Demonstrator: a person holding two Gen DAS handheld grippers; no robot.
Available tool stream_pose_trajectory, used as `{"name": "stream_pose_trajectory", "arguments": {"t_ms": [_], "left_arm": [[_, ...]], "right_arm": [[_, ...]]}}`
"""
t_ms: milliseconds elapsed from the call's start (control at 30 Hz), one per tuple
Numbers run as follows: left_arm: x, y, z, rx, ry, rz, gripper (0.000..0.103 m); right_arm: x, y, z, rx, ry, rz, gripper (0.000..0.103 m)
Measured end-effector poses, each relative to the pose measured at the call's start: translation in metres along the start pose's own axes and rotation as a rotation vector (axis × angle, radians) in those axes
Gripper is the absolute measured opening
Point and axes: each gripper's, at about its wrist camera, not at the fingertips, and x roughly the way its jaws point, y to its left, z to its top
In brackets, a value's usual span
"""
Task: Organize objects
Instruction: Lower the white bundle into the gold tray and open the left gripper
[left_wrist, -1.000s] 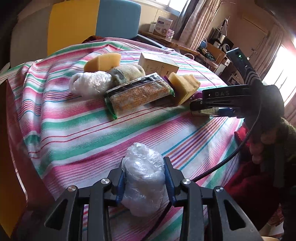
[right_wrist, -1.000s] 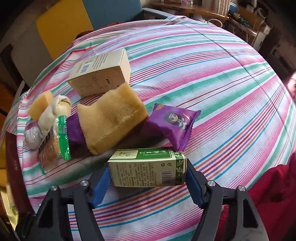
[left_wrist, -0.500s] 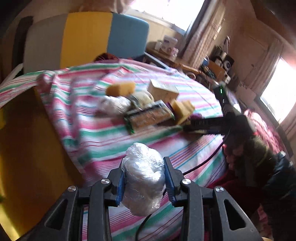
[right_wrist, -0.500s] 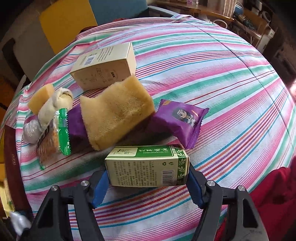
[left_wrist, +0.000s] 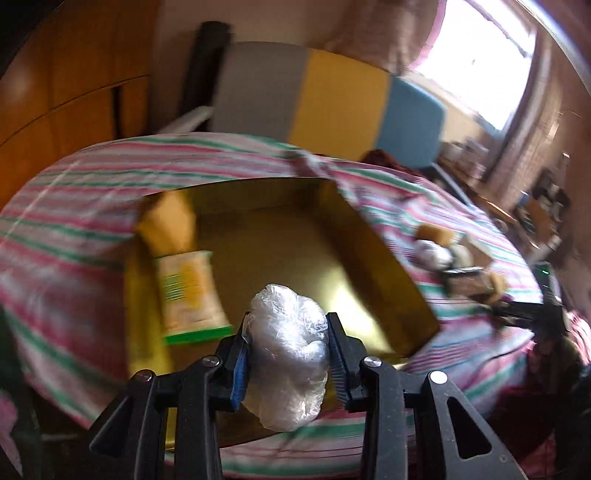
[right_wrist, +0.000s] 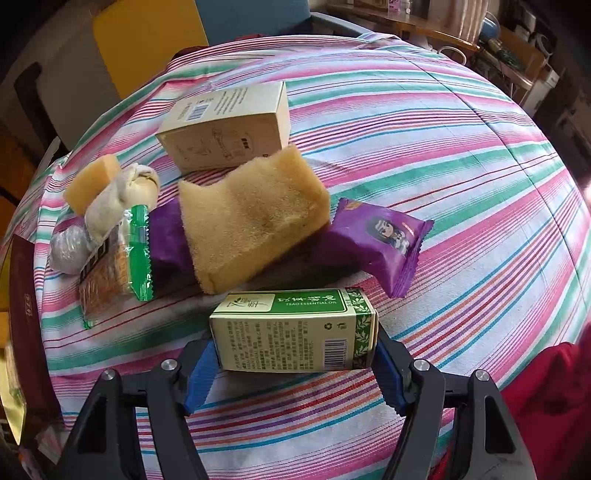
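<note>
Left claw (left_wrist: 289, 350) is clamped on a crinkled clear-plastic bundle (left_wrist: 288, 354), a lumpy oval with its long axis running upright between the blue pads. It hangs above the near edge of an open gold-lined box (left_wrist: 373, 236), which sits on the striped cloth of the bench (left_wrist: 74, 206). Inside, at far left, lie a tan sponge block (left_wrist: 168, 225) and a green-edged snack packet (left_wrist: 190, 295), both blurred.

Right claw (right_wrist: 293, 373) grips a green-and-cream cardboard carton (right_wrist: 295, 330) by its two ends, long axis lying left to right, printed side up. Just beyond it lie a porous yellow sponge (right_wrist: 251, 225), a glossy purple wrapper (right_wrist: 376, 240) and a cream box (right_wrist: 229, 129).
</note>
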Motion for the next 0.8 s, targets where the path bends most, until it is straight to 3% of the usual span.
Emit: {"name": "stream_pose_trajectory", "arguments": {"t_ms": [267, 800], "left_arm": [[0.007, 0.039, -0.016, -0.078, 0.058, 0.068, 0.036], [0.022, 0.043, -0.023, -0.079, 0.100, 0.134, 0.039]], "right_arm": [[0.004, 0.004, 0.000, -0.018, 0.002, -0.015, 0.074], [0.009, 0.008, 0.002, -0.035, 0.004, -0.026, 0.073]]}}
